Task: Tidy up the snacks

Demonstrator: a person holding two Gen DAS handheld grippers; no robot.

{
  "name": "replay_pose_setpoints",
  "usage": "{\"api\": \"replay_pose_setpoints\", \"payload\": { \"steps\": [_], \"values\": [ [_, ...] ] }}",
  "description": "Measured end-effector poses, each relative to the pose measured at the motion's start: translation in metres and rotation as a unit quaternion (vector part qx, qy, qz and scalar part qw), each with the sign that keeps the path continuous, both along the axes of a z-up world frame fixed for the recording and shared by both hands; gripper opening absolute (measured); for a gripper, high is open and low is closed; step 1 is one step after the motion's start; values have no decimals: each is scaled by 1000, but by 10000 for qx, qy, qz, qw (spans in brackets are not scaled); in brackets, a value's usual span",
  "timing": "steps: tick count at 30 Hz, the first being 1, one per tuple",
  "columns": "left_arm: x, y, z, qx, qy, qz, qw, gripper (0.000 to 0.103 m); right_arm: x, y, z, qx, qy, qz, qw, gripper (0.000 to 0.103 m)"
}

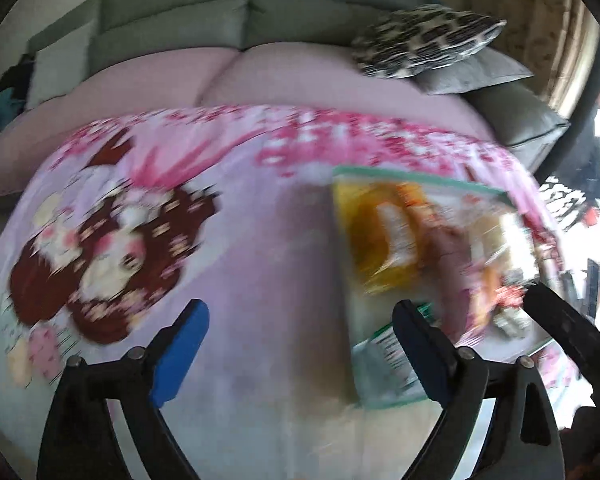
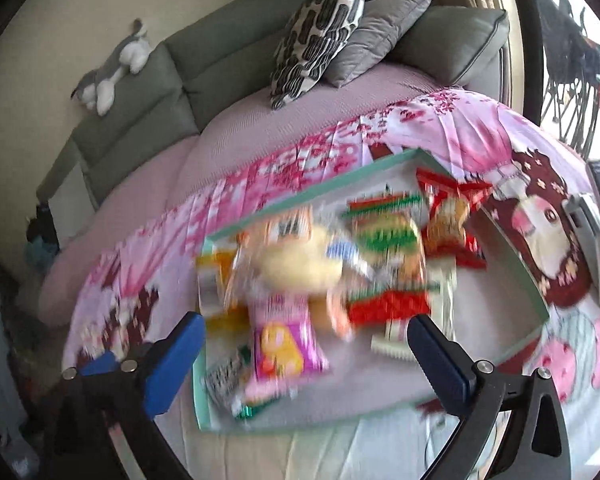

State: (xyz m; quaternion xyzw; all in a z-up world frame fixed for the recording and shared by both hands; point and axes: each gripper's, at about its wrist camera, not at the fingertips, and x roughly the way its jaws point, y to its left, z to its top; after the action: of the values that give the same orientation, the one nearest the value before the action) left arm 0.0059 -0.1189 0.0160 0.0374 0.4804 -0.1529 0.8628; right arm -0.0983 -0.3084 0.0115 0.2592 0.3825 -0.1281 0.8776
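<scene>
Both views motion-blurred. Left gripper (image 1: 300,320) has its fingers spread wide, nothing between them, hovering over the pink cartoon-print cloth (image 1: 236,264) that covers the table. Right gripper (image 2: 304,340) also has its fingers wide apart, no grip on anything; through the gap show the snack packets below, not pinched.

Snacks all sit in a shallow tray with a mint-green rim (image 2: 320,190) lying on the cloth. In the right wrist view: pink packet with a yellow figure (image 2: 280,348) nearest the fingers, pale round bun-like packet (image 2: 300,264) in the middle, yellow packet (image 2: 216,280) at the tray's left side, green-and-red packet (image 2: 388,240) right of centre, red packet (image 2: 452,216) at the far right corner, leaning on the rim. White comb-like piece (image 2: 392,346) on the tray floor just beside the right finger. In the left wrist view the tray is on the right, past the right-hand finger; contents too smeared to name.

Behind the table: grey-green sofa (image 2: 204,76) with a pink seat cover, black-and-white patterned cushion (image 2: 320,36), grey cushion (image 2: 380,28), plush animal toy (image 2: 116,68) on the backrest.
</scene>
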Motion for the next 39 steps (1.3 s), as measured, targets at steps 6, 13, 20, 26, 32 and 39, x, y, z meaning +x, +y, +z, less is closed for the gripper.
{"api": "replay_pose_setpoints", "payload": {
  "steps": [6, 13, 20, 26, 32, 39],
  "values": [
    [-12, 25, -13, 485, 125, 291, 9983, 93, -9, 26, -11, -133, 172, 221, 9995, 102],
    [-13, 37, -11, 662, 101, 510, 9964, 93, -5, 37, -7, -437, 223, 325, 9983, 102],
    [-7, 40, -16, 891, 197, 627, 9939, 93, -2, 39, -11, -582, 375, 335, 9970, 102],
    [-2, 42, -23, 1001, 343, 678, 9921, 93, 1, 41, -14, -704, 455, 387, 9957, 102],
    [1, 41, -25, 1086, 381, 682, 9910, 93, 3, 39, -19, -633, 468, 361, 9962, 102],
    [3, 40, -28, 1142, 423, 666, 9903, 93, 7, 39, -23, -599, 491, 373, 9963, 102]
  ]
}}
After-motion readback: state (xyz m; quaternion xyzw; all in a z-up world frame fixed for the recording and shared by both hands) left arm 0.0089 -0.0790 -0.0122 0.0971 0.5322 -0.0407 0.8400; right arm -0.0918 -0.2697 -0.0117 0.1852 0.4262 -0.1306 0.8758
